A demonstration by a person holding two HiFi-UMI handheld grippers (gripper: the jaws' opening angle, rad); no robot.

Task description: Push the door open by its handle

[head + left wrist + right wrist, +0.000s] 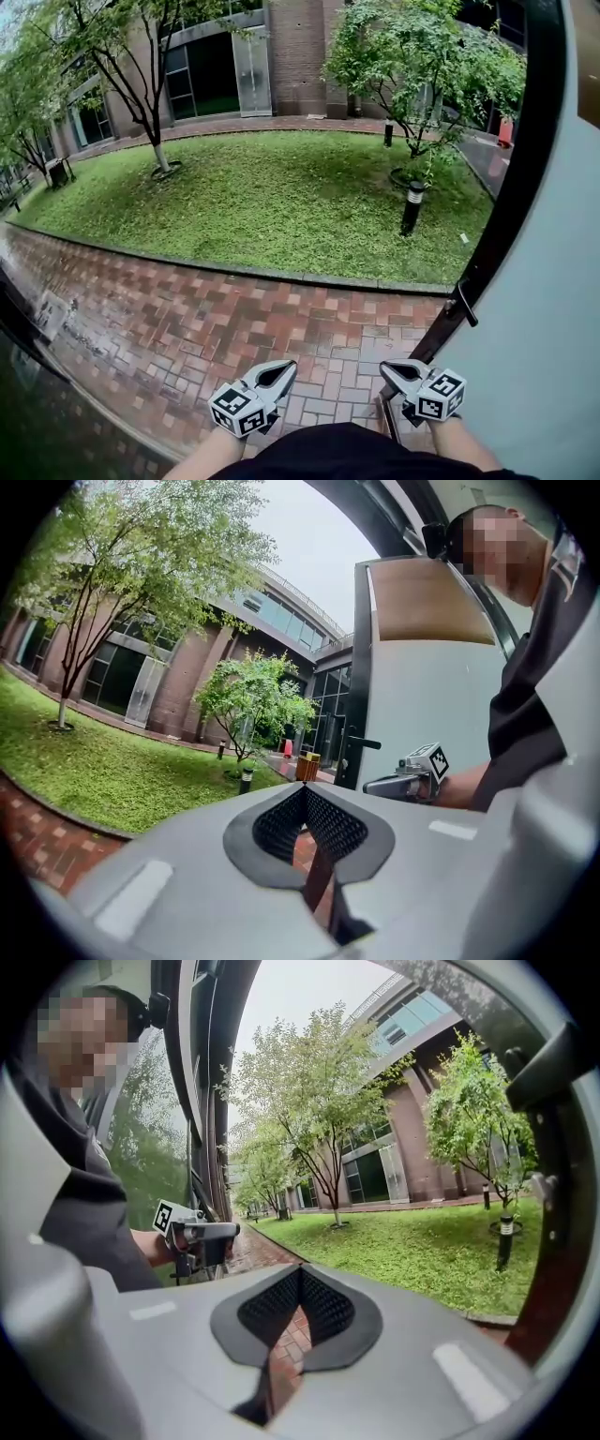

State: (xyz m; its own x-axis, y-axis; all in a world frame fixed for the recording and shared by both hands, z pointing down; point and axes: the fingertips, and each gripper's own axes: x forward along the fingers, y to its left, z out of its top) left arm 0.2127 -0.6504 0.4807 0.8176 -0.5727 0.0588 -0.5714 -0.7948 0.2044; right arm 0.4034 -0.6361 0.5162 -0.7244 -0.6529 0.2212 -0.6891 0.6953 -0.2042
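Grey-white, with a black edge, the door (pixel 548 319) fills the right side of the head view. It stands swung open onto wet brick paving (pixel 234 328) and a lawn (pixel 272 197) beyond. Its handle (pixel 466 305) is a dark lever on the black edge. In the left gripper view it juts out roughly level from that edge (pixel 364 743).

The handle lies ahead of the right gripper (pixel 386 367) and off to its right, near it but clearly apart. The left gripper (pixel 289 366) sits further off, on the far side of the right one, so the right is the better placed to reach the lever. By this judgement any further push would carry the right gripper forward and rightward to meet the lever across its length.

Both forearms are held low and close in front of the body. The two grippers sit side by side over the paving, their noses tipped slightly toward each other.

Each gripper has its jaws brought together at the tips and grips nothing (only brickwork shows through the gap behind the pads in each gripper's own view). Neither one touches the door or its handle.
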